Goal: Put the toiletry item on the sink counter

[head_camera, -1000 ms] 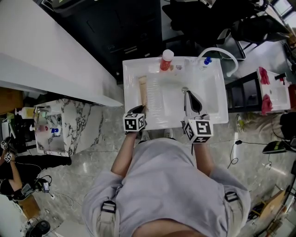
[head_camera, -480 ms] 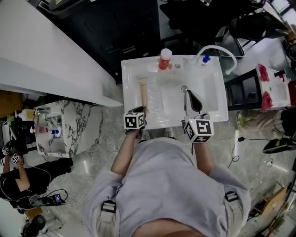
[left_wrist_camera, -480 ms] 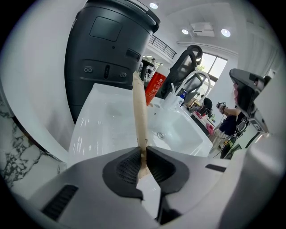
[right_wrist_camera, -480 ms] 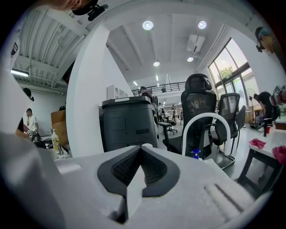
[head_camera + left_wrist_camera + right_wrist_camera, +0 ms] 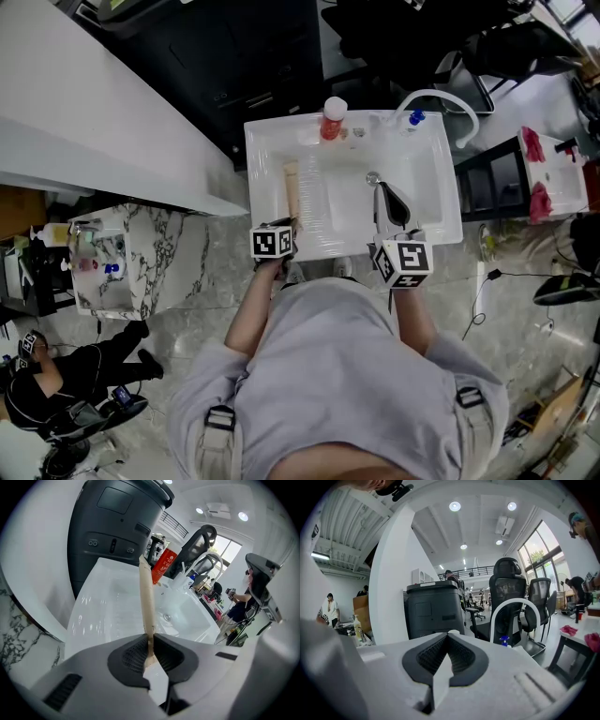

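My left gripper (image 5: 150, 637) is clamped on the near end of the tube (image 5: 146, 592). In the left gripper view the flat crimped end sits squeezed between the two dark pads, and the beige body runs straight away from me toward the top of the frame. In the head view the tube lies lengthwise over the counter (image 5: 267, 169), the flat ledge on the left side of the white sink (image 5: 448, 211). Its far end points at the sink's back edge, and the left gripper sits at the front rim, left of centre. I cannot tell whether the tube's far end rests on the ledge or hangs just above it.

Beyond the tip of the tube, a red bottle (image 5: 329, 120) with a white cap stands on the back edge, in the upper middle of the head view. A white arched faucet (image 5: 441, 101) curves over the back right corner, with a small blue cap (image 5: 416, 118) just beside its base. The drain (image 5: 167, 617) shows in the basin to the right of the tube.

My right gripper (image 5: 447, 637) has its jaws pressed together with nothing between them. In the head view it reaches over the front rim on the right, above the basin and well apart from the tube. Its own view looks level past the faucet at a black cabinet (image 5: 433, 609) and an office chair (image 5: 506, 581).
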### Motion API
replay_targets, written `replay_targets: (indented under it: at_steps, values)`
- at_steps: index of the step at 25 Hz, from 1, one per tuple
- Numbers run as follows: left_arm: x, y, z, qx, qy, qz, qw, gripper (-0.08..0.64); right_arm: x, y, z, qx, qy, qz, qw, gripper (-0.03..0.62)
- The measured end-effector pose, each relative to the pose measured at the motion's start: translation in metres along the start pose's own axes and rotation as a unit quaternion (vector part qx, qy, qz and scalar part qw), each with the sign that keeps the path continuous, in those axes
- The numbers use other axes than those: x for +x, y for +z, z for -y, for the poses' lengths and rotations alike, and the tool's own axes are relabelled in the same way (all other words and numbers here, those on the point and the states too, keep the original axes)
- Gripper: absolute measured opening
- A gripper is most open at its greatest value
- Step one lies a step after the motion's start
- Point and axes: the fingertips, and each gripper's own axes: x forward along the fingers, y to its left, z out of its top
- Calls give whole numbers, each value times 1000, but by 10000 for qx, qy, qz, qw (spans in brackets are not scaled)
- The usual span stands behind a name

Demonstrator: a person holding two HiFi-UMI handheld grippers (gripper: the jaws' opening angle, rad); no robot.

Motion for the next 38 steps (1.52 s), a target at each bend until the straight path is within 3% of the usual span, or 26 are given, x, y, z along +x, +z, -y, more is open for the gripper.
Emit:
replay_targets:
  at_steps: [11, 14, 16, 18, 27, 33, 38]
  values:
    - [0, -6, -2, -36, 39, -177, 9998, 35, -1, 0, -4, 11, 1, -34, 10000, 5]
    - [-2, -4, -6, 14, 227, -106, 9997, 39, -1, 0, -3, 10, 3, -41, 10000, 5]
    - [-6, -2, -11, 220, 523, -57, 9984, 139, -2, 0, -3, 14, 6, -36, 10000, 5]
    - [-9, 1, -13, 335, 656, -1, 9973, 166, -3, -1, -3, 20, 5, -25, 10000, 5]
    - [-22, 14, -13, 229, 700, 278, 9969, 164, -2, -1, -3, 35, 36, -19, 10000, 3]
    - [-35, 30, -10, 403, 826, 606, 9939, 152, 1, 0, -6, 14, 83, -25, 10000, 5]
    - [-49, 46, -9, 474, 993, 1015, 9887, 35, 2, -1, -9, 9, 124, -16, 9999, 5]
